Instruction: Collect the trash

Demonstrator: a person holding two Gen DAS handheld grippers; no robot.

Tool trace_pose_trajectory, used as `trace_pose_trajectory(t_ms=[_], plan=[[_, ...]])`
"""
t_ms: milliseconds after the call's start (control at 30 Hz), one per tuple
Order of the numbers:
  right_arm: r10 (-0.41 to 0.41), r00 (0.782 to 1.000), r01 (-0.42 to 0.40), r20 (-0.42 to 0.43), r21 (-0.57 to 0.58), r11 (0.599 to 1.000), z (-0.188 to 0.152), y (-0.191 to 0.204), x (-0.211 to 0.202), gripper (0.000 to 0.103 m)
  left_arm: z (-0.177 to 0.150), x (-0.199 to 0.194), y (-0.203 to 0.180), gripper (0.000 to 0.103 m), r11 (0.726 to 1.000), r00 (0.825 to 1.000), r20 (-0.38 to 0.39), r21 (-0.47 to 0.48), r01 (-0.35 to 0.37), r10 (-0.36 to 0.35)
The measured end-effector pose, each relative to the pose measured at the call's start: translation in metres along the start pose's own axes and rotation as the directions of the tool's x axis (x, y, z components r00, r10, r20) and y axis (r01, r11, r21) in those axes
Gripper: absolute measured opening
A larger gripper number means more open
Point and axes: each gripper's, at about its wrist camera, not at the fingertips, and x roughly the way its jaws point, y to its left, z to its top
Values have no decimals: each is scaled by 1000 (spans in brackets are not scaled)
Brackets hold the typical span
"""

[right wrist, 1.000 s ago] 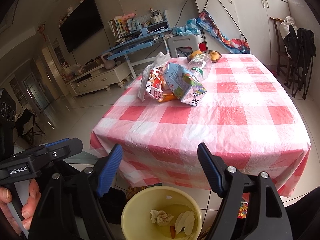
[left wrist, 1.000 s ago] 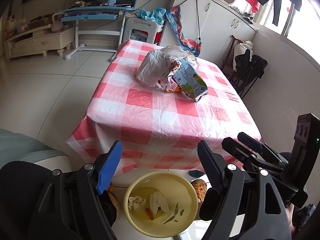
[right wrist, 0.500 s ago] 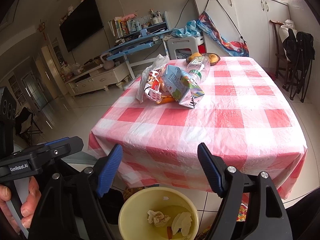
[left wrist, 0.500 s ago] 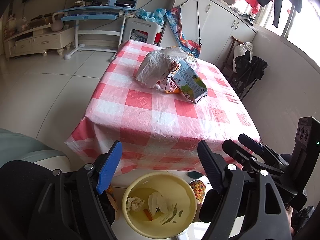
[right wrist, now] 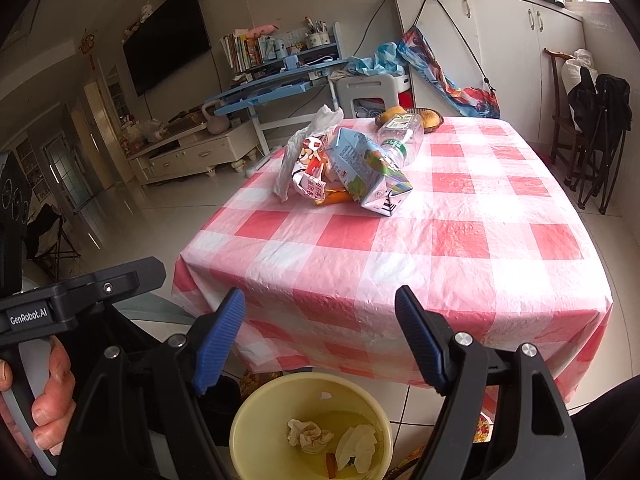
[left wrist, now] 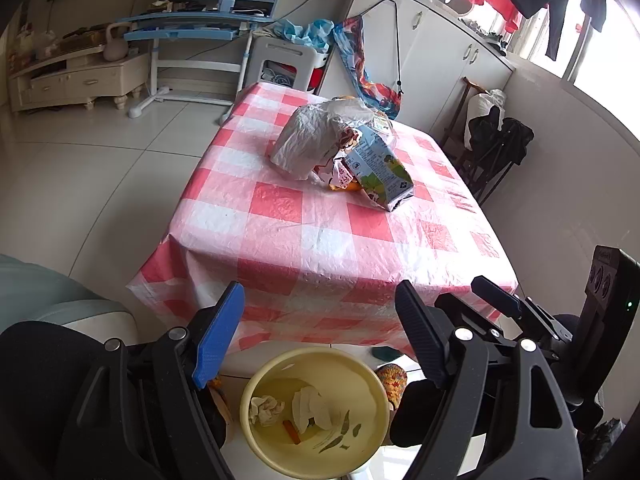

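A pile of trash sits on the red-checked table [left wrist: 304, 232]: a crumpled white bag [left wrist: 312, 140], a snack wrapper [right wrist: 308, 168], a blue drink carton [left wrist: 380, 172] [right wrist: 368, 172] and a clear plastic bottle [right wrist: 400, 140]. A yellow bin [left wrist: 316, 408] [right wrist: 312, 428] with crumpled tissues stands on the floor below the table's near edge. My left gripper [left wrist: 320, 336] is open and empty above the bin. My right gripper [right wrist: 320, 336] is open and empty above the bin too, and shows in the left wrist view [left wrist: 500, 304].
A bowl of oranges [right wrist: 412, 118] sits at the table's far end. A black chair [left wrist: 496, 144] stands right of the table by white cabinets [right wrist: 500, 52]. A blue desk [left wrist: 192, 32] and a white stool [left wrist: 288, 64] stand behind. Tiled floor lies to the left.
Both grippers have drawn back slightly from the table; the table and trash pile look a little farther away. Both stay open and empty.
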Motion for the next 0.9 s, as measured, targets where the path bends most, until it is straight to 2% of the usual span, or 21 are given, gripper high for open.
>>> trace_pose_trajectory(t_ms=[667, 900], plan=[[-18, 1000, 18, -13, -13, 1000, -3, 2, 3, 74, 1, 3, 2, 74, 1000, 1000, 4, -20, 2, -2], [-18, 1000, 18, -12, -10, 1000, -3, 2, 3, 74, 12, -4, 13, 74, 998, 999, 32, -66, 25, -23]])
